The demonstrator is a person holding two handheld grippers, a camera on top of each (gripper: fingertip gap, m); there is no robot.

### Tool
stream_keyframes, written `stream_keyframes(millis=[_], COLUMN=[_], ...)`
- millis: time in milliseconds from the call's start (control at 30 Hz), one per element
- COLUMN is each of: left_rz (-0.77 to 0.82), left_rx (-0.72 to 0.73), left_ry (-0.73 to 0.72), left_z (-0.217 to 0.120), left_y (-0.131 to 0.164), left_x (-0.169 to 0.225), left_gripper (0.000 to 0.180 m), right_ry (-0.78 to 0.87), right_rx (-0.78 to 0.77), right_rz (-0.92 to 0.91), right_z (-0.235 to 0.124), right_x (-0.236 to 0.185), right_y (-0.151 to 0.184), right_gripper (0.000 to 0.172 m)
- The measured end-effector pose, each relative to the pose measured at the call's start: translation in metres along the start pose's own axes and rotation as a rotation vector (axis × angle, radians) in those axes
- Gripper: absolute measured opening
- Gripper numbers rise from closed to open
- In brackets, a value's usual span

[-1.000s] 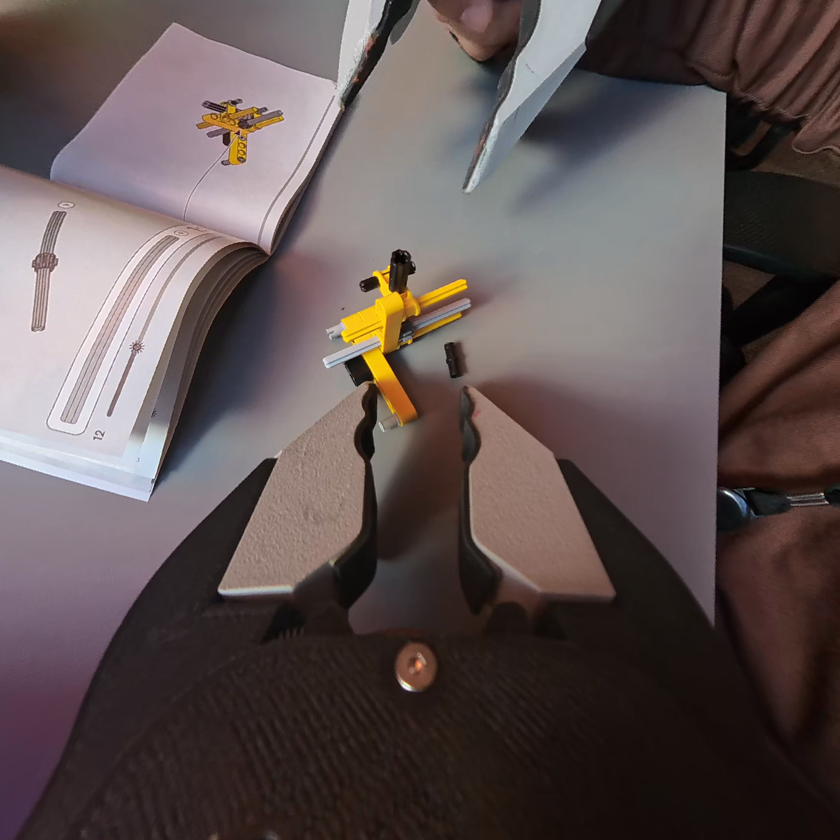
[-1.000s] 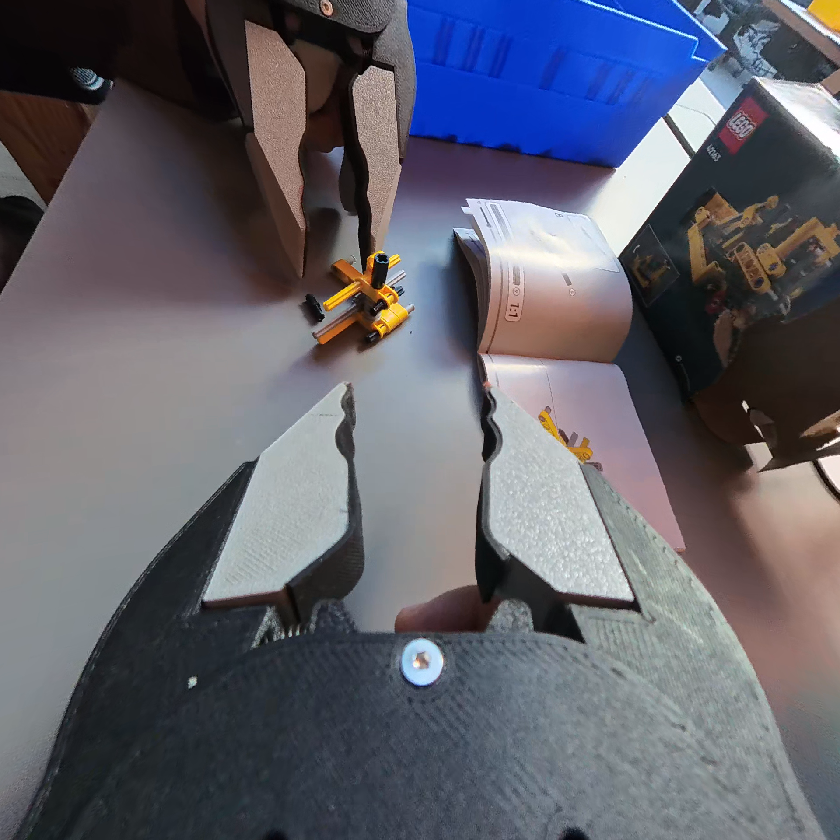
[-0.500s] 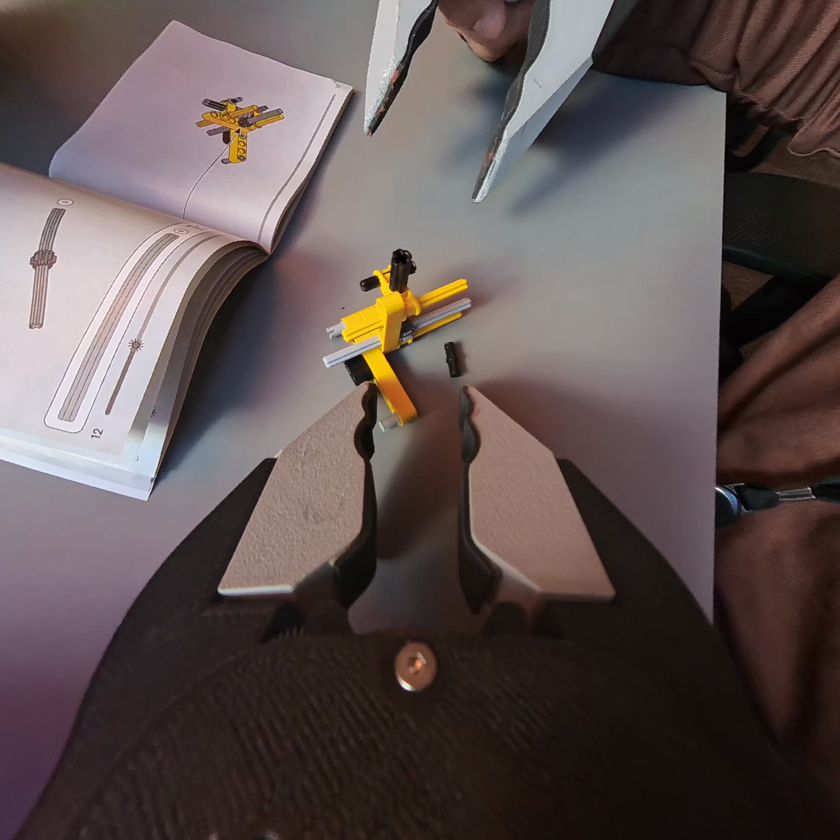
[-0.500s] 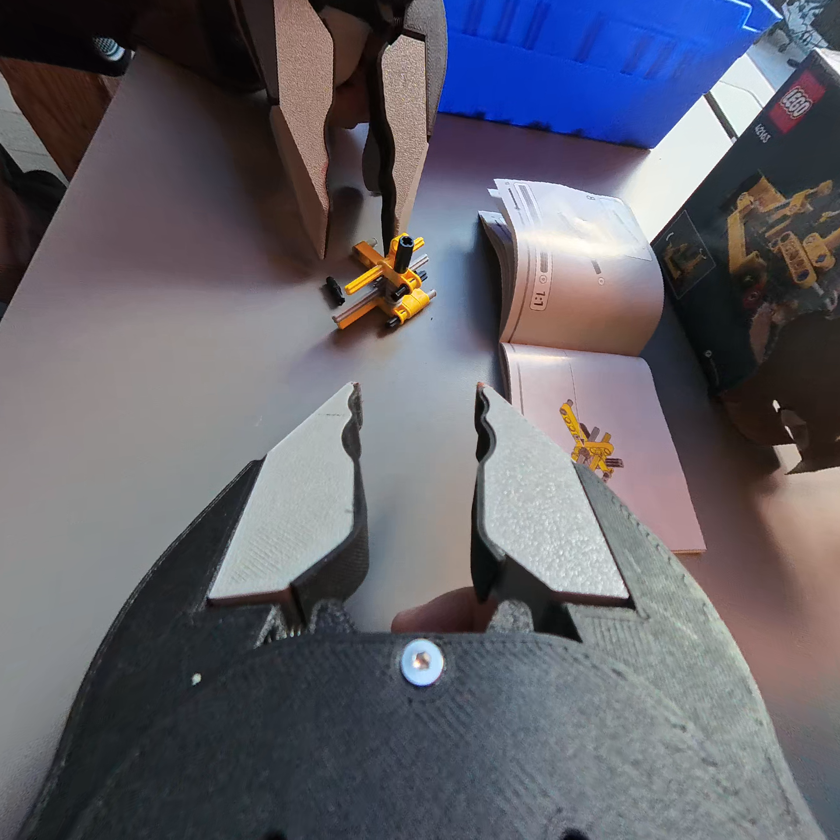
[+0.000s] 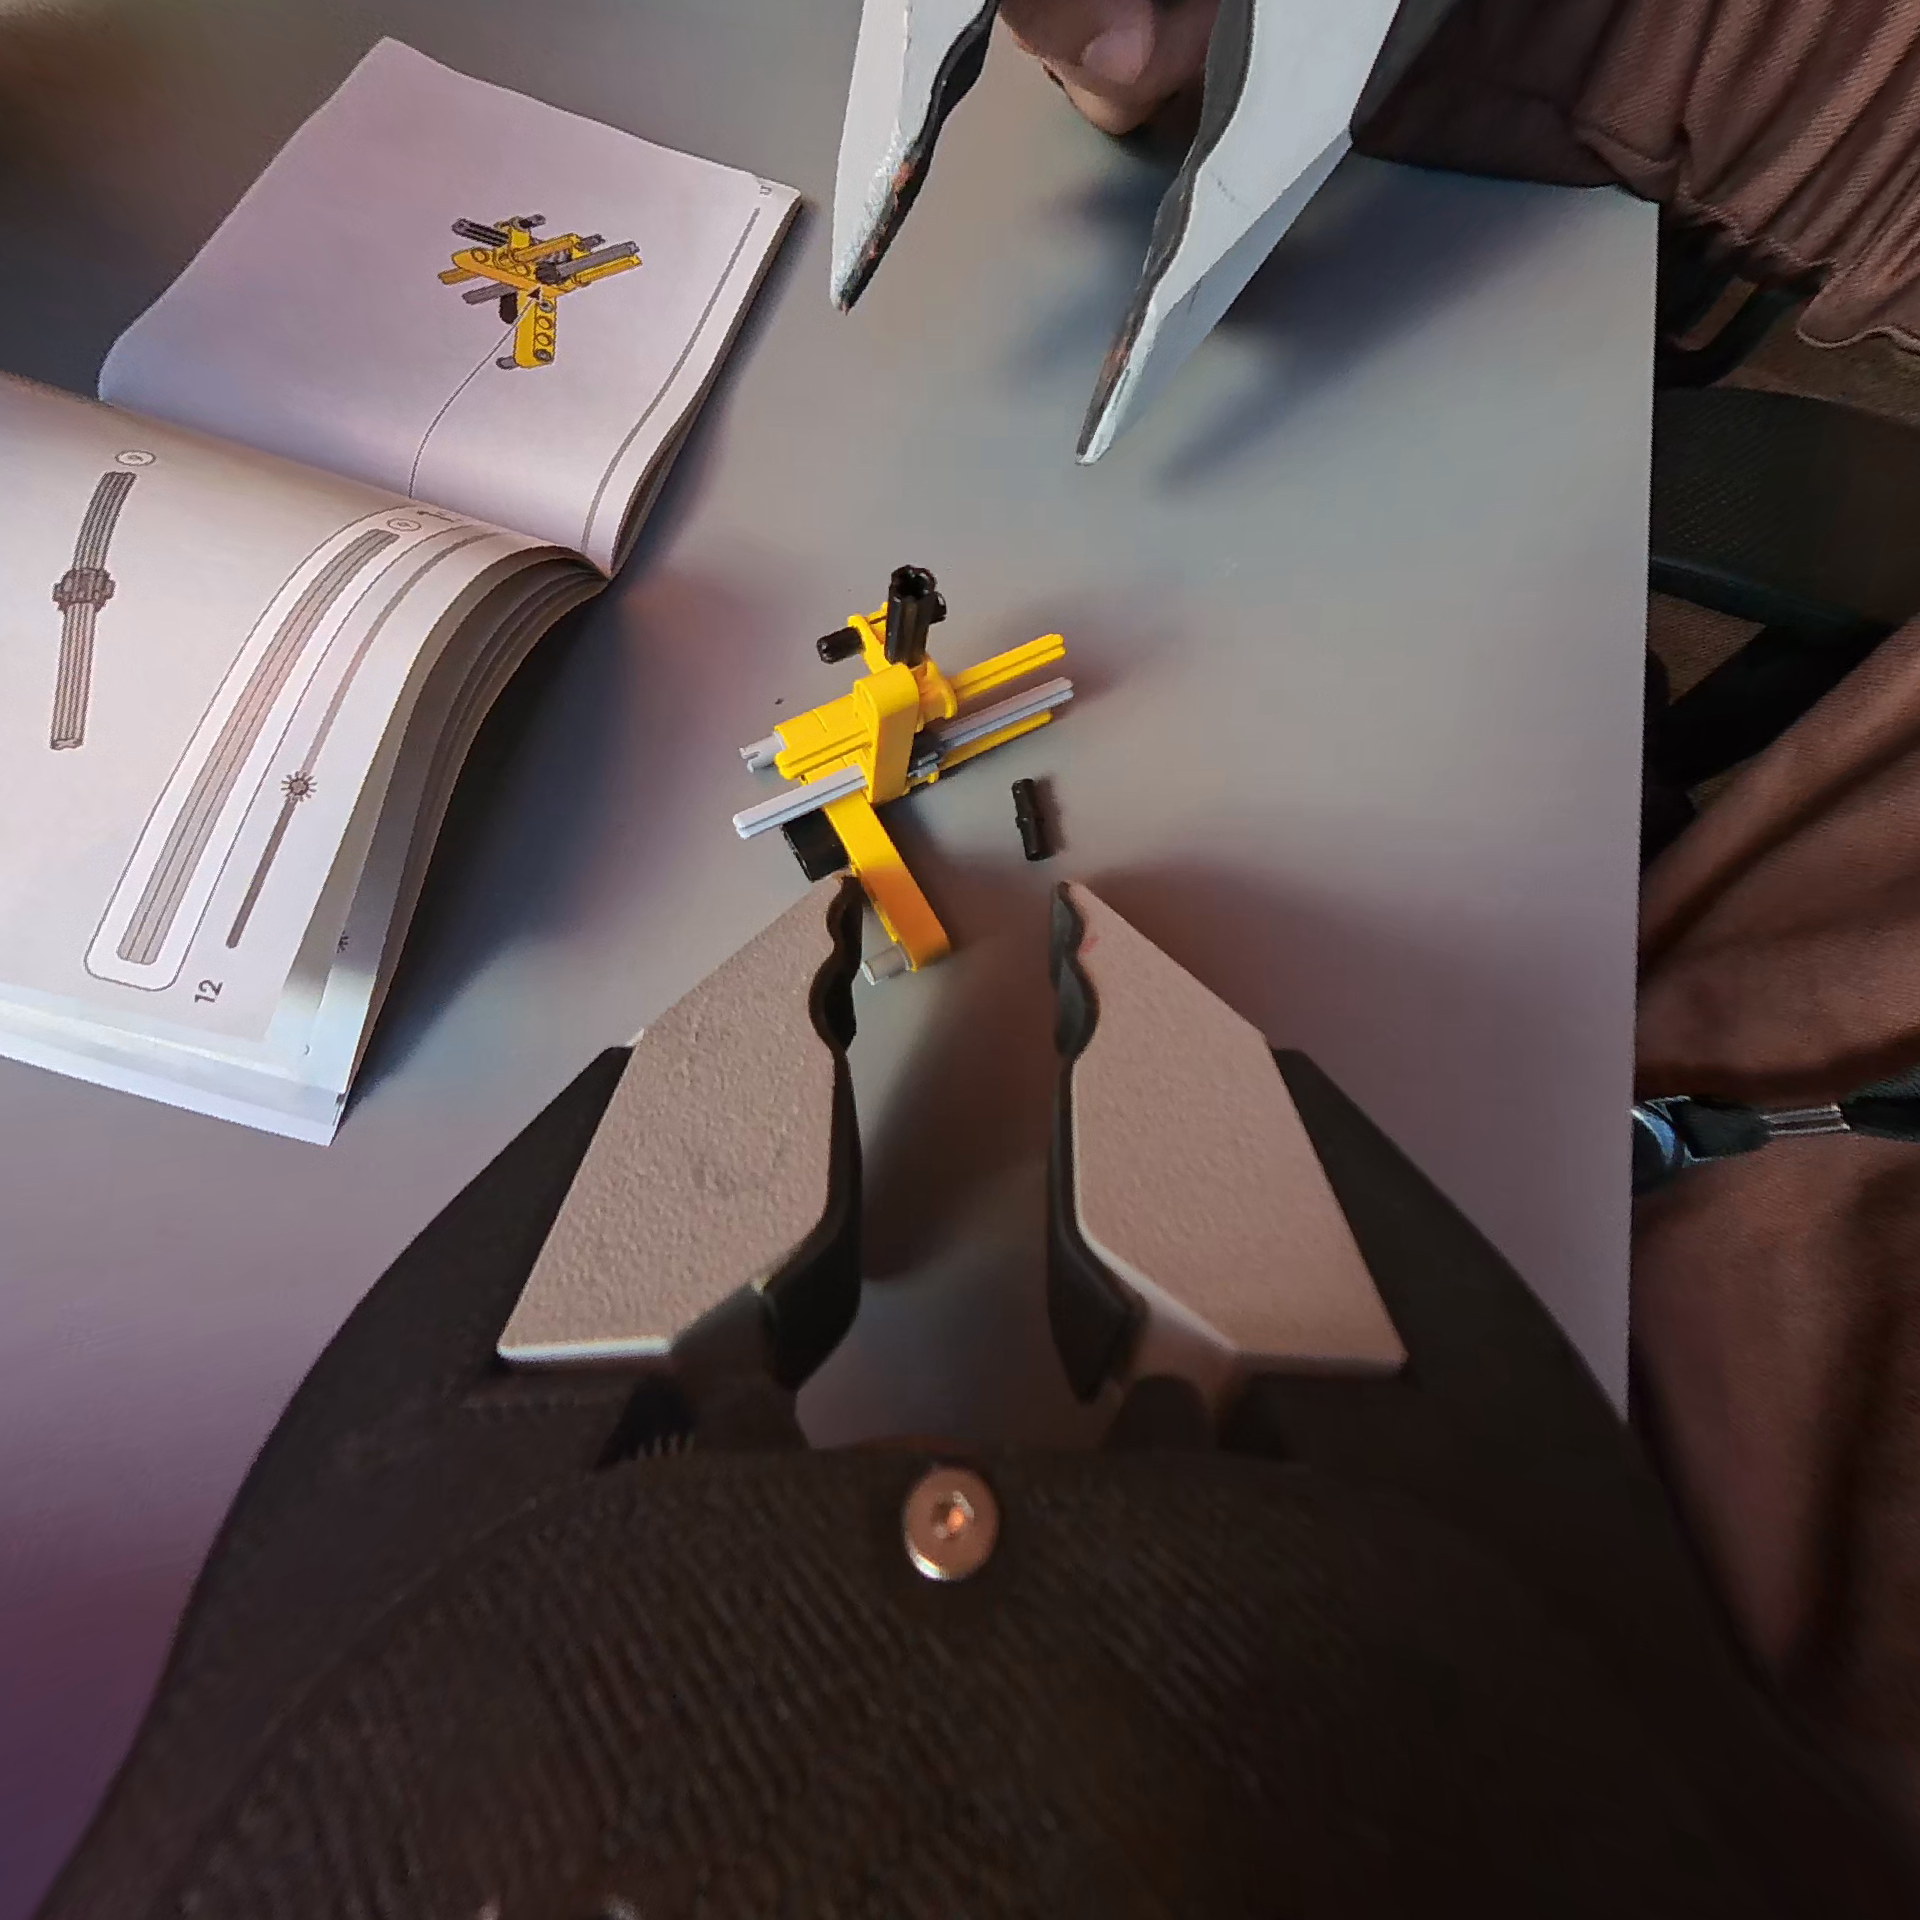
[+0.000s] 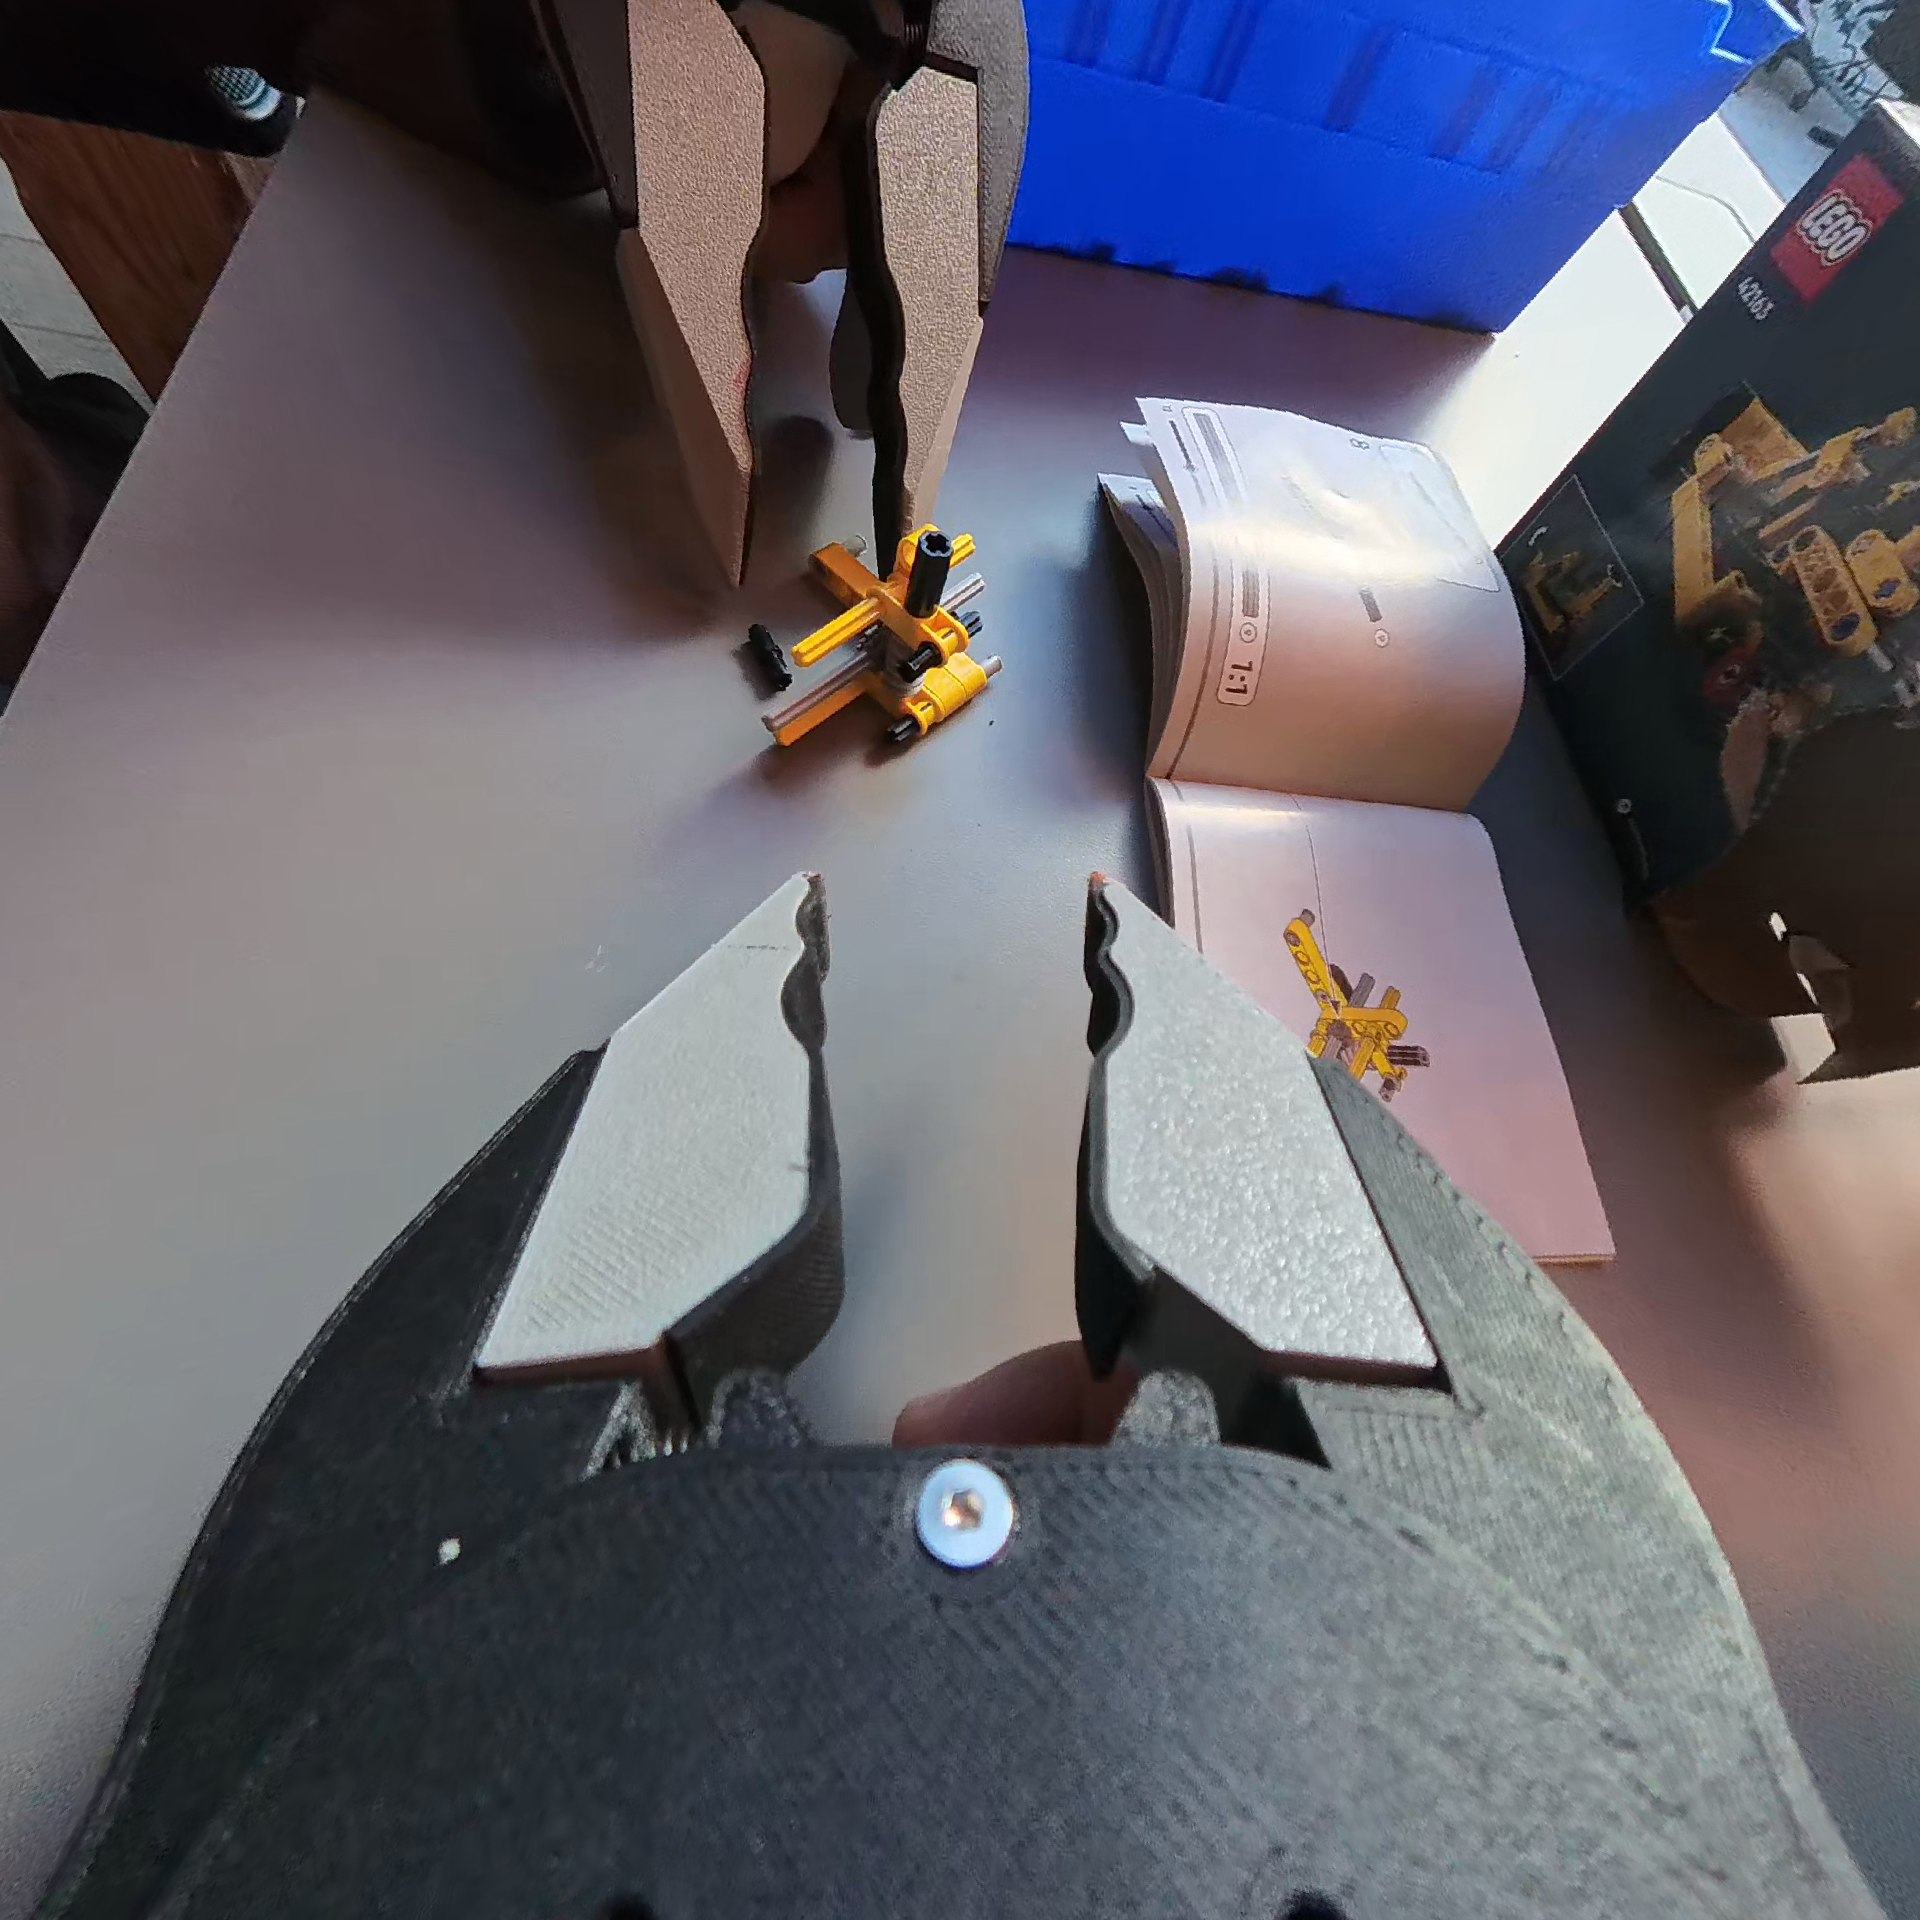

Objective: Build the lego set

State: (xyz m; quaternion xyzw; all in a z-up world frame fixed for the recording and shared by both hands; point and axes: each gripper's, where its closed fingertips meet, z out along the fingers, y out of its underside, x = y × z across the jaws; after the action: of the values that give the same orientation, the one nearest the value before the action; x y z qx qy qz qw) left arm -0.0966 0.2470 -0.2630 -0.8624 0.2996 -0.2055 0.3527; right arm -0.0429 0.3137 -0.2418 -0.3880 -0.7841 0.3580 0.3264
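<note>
Small yellow, grey and black plastic brick assembly (image 5: 883, 748) lying on the grey table (image 5: 1351, 727), its yellow beam end just beside the left gripper (image 5: 951, 899) inner fingertip, untouched between moderately parted bare fingers; right gripper (image 6: 951, 888) parted wider, bare, well apart from it.
</note>
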Motion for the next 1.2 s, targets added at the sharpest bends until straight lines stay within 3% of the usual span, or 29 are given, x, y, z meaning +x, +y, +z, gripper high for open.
stream_keyframes(millis=[533, 767, 967, 1200], left_rz=[-0.024, -0.018, -0.126, -0.116], left_rx=[0.024, 0.049, 0.11, 0.088], left_ry=[0.028, 0.124, 0.209, 0.257], left_z=[-0.003, -0.008, -0.015, -0.014], left_y=[-0.002, -0.005, -0.012, -0.01], left_x=[0.001, 0.01, 0.006, 0.013], left_gripper=[0.035, 0.038, 0.037, 0.036], right_ry=[0.0, -0.019, -0.015, -0.01], right_rx=[0.09, 0.166, 0.194, 0.182], right_rz=[0.031, 0.09, 0.116, 0.099], right_z=[-0.018, -0.037, -0.046, -0.045], right_x=[0.001, 0.006, 0.011, 0.009], right_y=[-0.005, -0.004, -0.002, -0.001], right_gripper=[0.046, 0.045, 0.045, 0.045])
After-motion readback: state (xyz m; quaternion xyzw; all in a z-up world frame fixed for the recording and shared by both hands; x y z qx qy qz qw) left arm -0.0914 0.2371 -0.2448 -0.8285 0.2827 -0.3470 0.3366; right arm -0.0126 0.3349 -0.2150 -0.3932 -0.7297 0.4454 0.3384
